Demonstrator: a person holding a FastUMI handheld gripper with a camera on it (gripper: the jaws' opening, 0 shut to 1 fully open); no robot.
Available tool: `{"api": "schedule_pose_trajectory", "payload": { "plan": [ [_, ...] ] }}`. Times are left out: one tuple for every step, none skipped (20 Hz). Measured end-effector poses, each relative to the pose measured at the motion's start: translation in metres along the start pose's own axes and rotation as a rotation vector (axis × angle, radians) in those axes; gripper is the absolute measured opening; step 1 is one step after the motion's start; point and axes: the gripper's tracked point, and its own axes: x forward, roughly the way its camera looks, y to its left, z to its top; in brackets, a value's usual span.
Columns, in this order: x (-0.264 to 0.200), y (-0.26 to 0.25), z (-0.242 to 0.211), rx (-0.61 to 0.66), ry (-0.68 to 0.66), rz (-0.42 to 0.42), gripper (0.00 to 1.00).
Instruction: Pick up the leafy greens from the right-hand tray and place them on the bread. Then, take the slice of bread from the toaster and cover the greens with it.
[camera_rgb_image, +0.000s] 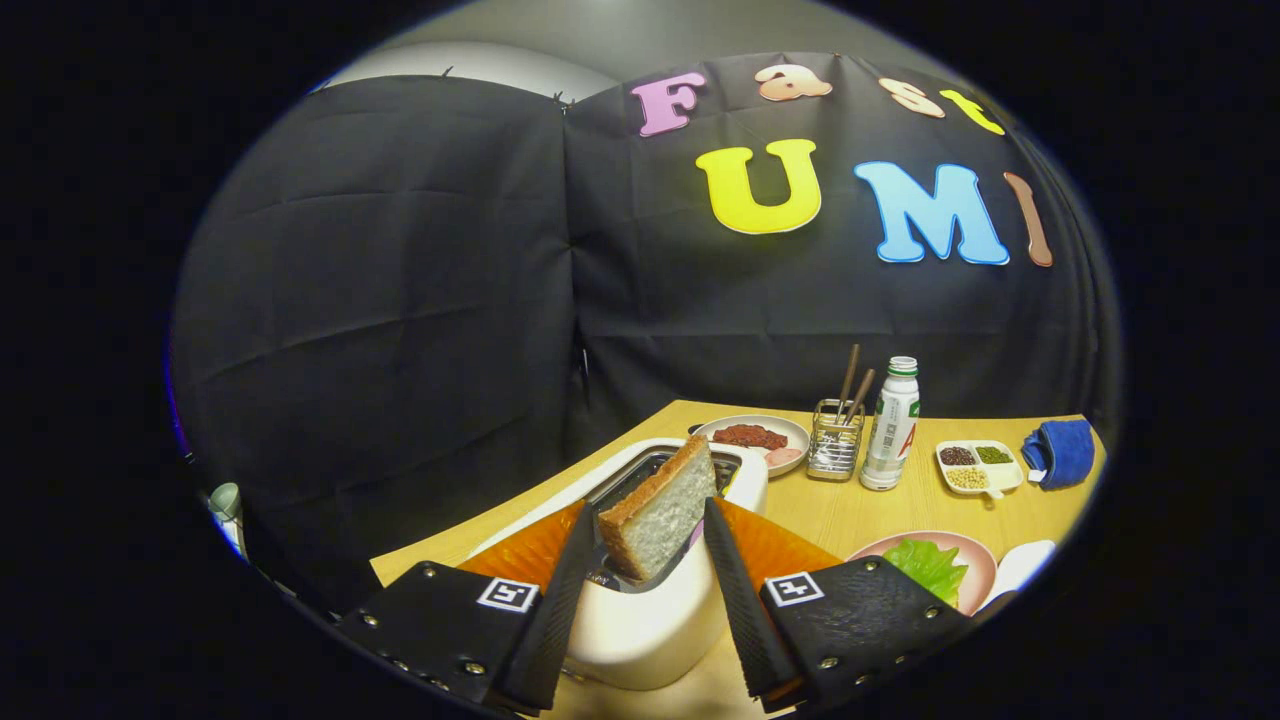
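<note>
A slice of bread (660, 510) with a brown crust stands tilted in the slot of the white toaster (650, 620), its upper half above the rim. My gripper (650, 508) straddles it, one finger against each side of the slice, and is shut on it. To the right of my fingers, a pink plate (975, 580) carries the leafy greens (928, 566); my right finger's mount hides the plate's near part, and I cannot tell what lies under the greens.
On the wooden table (850, 510) beyond the toaster stand a plate of reddish food (752, 437), a wire holder with chopsticks (835, 445), a white bottle (892, 425), a divided dish of beans (978, 467) and a blue cloth (1060, 450). A white dish (1022, 563) sits beside the pink plate.
</note>
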Motion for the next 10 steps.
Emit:
{"api": "schedule_pose_trajectory", "payload": {
  "plan": [
    [0.005, 0.001, -0.002, 0.007, 0.006, -0.011, 0.68],
    [0.008, -0.001, 0.0, 0.008, -0.005, -0.033, 0.68],
    [0.009, -0.001, 0.001, 0.005, -0.007, -0.039, 0.68],
    [0.011, -0.001, -0.001, 0.004, -0.004, -0.049, 0.55],
    [0.013, 0.0, -0.003, 0.0, -0.002, -0.053, 0.43],
    [0.015, 0.004, -0.002, -0.004, -0.005, -0.043, 0.3],
    [0.015, 0.003, -0.003, -0.007, -0.011, -0.045, 0.29],
    [0.016, -0.004, 0.001, -0.007, -0.034, -0.07, 0.29],
    [0.013, -0.002, 0.006, -0.013, -0.044, -0.06, 0.12],
    [0.011, 0.0, 0.008, -0.005, -0.051, -0.047, 0.11]
  ]
}}
